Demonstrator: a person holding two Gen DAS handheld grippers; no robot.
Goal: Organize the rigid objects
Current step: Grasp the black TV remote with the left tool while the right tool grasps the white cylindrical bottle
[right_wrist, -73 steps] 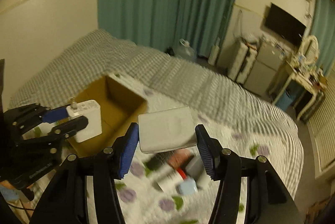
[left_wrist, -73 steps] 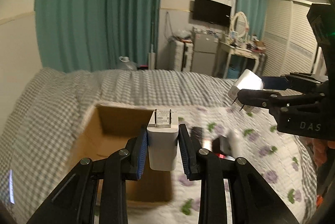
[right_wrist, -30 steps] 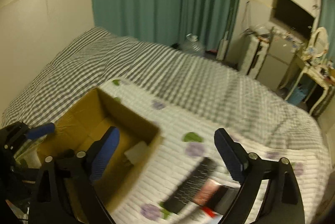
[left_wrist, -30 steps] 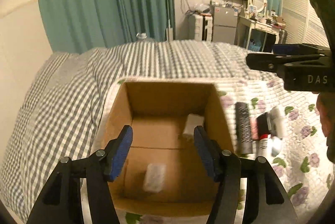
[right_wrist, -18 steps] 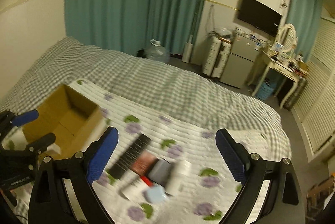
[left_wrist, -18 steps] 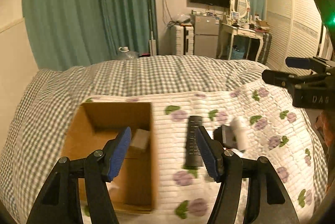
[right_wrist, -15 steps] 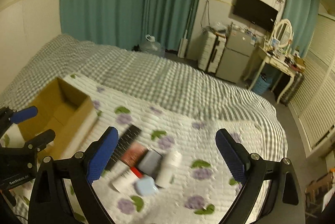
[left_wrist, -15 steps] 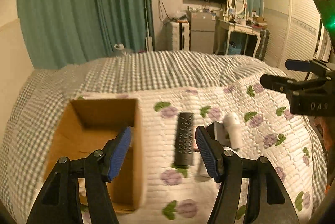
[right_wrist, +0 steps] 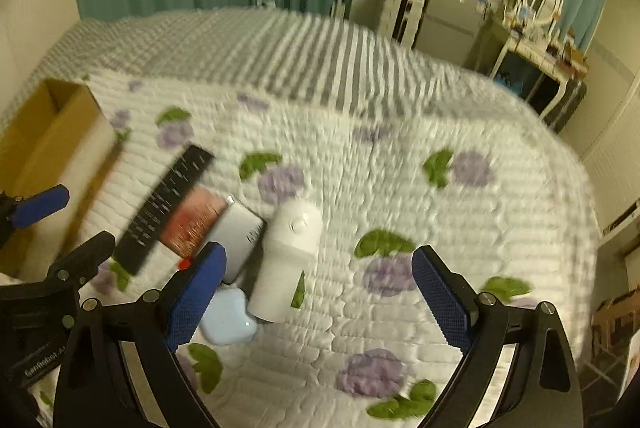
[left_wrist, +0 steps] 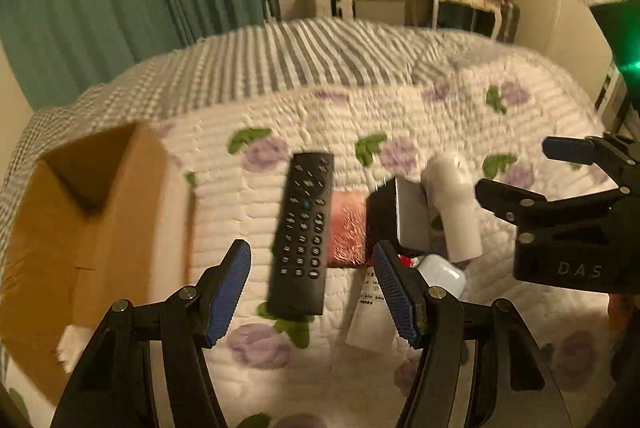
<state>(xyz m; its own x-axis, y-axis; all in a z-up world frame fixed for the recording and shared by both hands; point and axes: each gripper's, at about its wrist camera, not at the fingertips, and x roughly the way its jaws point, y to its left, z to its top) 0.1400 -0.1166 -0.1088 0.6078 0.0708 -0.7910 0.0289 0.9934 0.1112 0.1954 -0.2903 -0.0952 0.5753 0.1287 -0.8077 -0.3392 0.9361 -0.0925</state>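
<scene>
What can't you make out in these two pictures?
- Inside of the box: left view, near wall hides it; right view cuts it off.
- Tube label: left view, too small, left gripper finger covers part.
- Red packet: both views, blurred, half under the remote.

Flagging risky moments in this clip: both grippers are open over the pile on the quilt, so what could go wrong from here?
1. The remote lies against a red packet and a dark box; the open left gripper closing here might catch a neighbour.
2. The white bottle lies on its side, so a nudge from the right gripper could roll it.
3. The small white case sits partly hidden behind the fingers and could be knocked.
</scene>
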